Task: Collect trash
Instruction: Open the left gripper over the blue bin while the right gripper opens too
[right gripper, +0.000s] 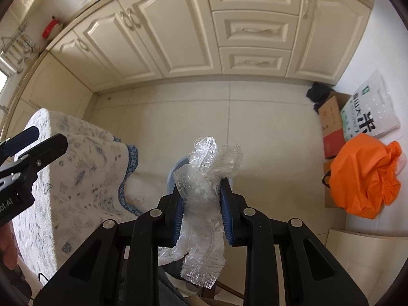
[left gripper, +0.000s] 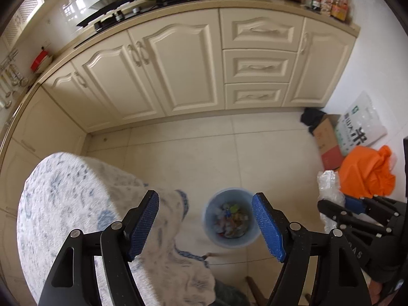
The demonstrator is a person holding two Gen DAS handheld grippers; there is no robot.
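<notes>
Right gripper (right gripper: 201, 211) is clamped on a crumpled clear plastic wrap (right gripper: 204, 196), pads pressing both sides. The wrap's long axis runs along the fingers, one end sticking out past the tips and the other trailing back toward the wrist.

Left gripper (left gripper: 205, 225) has its jaws apart, nothing between them.

Trash bin (left gripper: 230, 218) sits on the floor straight ahead of and below the left gripper, framed between its pads and already part full. From the right gripper the bin (right gripper: 178, 168) also lies ahead and below, its rim mostly hidden behind the wrap.

Key relation: wrap looks roughly over the bin but offset toward its right edge. I'd nudge slightly left before releasing. Tablecloth-covered table (left gripper: 76, 204) sits just left of the bin.
</notes>
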